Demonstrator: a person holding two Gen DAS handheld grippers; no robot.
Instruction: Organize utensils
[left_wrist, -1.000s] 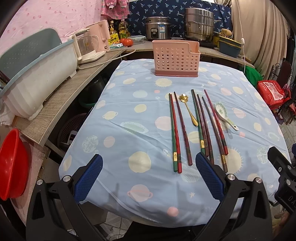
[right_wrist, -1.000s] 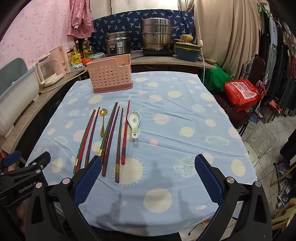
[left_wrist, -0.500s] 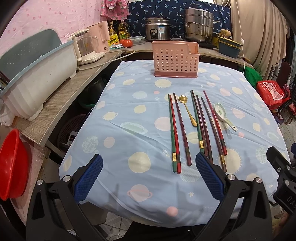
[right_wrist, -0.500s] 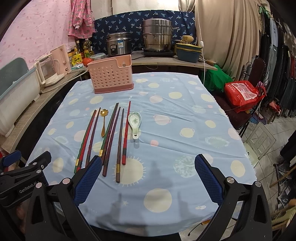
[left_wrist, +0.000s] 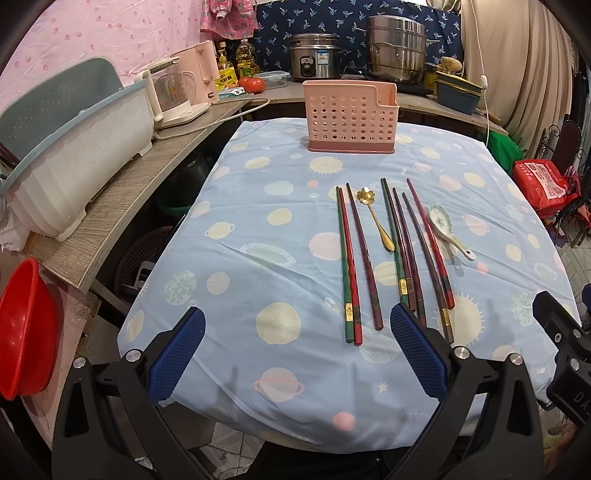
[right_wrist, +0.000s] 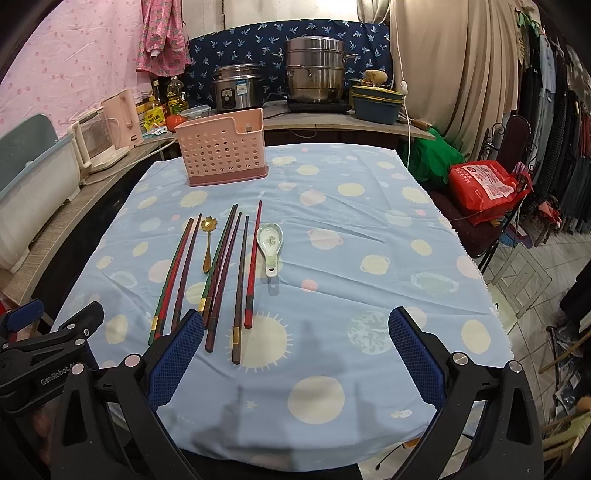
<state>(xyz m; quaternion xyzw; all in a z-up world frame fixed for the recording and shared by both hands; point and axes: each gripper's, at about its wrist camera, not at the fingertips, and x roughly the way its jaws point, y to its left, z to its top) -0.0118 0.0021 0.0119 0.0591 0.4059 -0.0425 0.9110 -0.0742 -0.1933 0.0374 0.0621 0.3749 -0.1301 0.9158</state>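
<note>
Hovering over the near edge of the table, the left gripper has its jaws spread wide w/ nothing between the blue pads. The right gripper sits at the same near edge, jaws also spread wide, empty.

Layout on the blue planet-print cloth:
- Pink utensil holder: upright, far-centre of table, perforated front wall, well apart from the utensils.
- Chopsticks: seven, lying flat approx. parallel, tips toward the far side. A green + red pair lies touching at the left, a dark one just right of it. Remaining four are grouped further right, partly overlapping.
- Gold spoon: flower-shaped bowl at the far end, lies between the left group and right group.
- Ceramic spoon: white w/ green pattern, rightmost item, just beside the outermost red chopstick.

In the left wrist view, the right pad of the left gripper overlaps the near ends of the right chopstick group; contact cannot be told.

Off-table: red basin at near left, rice cooker and steel steamer pot on the far counter.
</note>
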